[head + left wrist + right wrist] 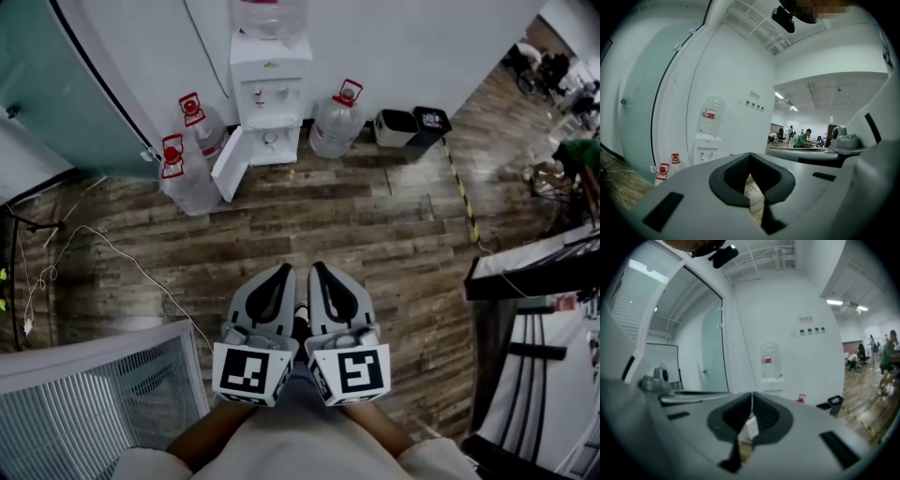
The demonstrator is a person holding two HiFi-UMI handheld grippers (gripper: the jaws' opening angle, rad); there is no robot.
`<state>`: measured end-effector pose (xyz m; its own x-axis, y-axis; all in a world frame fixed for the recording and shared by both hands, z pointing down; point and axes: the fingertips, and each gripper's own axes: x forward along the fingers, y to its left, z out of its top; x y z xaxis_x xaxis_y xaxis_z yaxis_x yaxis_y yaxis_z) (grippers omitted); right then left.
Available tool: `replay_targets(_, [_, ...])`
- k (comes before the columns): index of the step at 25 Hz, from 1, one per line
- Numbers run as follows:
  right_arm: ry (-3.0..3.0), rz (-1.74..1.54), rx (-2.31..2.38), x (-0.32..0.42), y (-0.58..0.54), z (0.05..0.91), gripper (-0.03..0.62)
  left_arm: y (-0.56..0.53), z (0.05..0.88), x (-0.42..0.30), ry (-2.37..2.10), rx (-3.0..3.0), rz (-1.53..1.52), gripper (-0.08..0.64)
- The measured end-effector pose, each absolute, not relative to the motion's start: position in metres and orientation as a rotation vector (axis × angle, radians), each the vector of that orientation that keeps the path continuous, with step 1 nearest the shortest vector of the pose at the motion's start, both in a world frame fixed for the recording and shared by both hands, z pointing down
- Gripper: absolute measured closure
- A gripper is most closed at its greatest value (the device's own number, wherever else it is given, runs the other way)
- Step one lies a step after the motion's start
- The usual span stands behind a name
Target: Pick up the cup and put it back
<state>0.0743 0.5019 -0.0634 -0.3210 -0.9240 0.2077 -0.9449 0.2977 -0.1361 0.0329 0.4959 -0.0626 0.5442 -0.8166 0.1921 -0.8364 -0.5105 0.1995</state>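
Cup: not made out | left gripper [282,270]: jaws are pressed together, bottom middle | right gripper [319,269]: jaws are pressed together

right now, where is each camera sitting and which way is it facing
Head view: on the person's head, facing steeply down at the wood floor and water dispenser; forearms, left tool and right tool show.
Left gripper view: rides the left tool, looking along its shut jaws toward the white wall; the right tool's side shows.
Right gripper view: rides the right tool, along its shut jaws; the left tool's side shows.
Shared: all three see the water dispenser.
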Motion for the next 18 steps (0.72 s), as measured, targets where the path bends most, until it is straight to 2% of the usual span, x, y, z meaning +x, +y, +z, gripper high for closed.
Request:
replay_targets(4, [-2.465,0.283,1.777,0.09,0.484,-0.066,0.569,0.478,-0.061,0.049,-1.39,2.539,0.112,0.552])
replay_targets(18, [-2.485,0.328,1.686,0.114,0.449,-0.046,0.568,0.445,-0.046,0.075,-1.449,2.541,0.182,0.552])
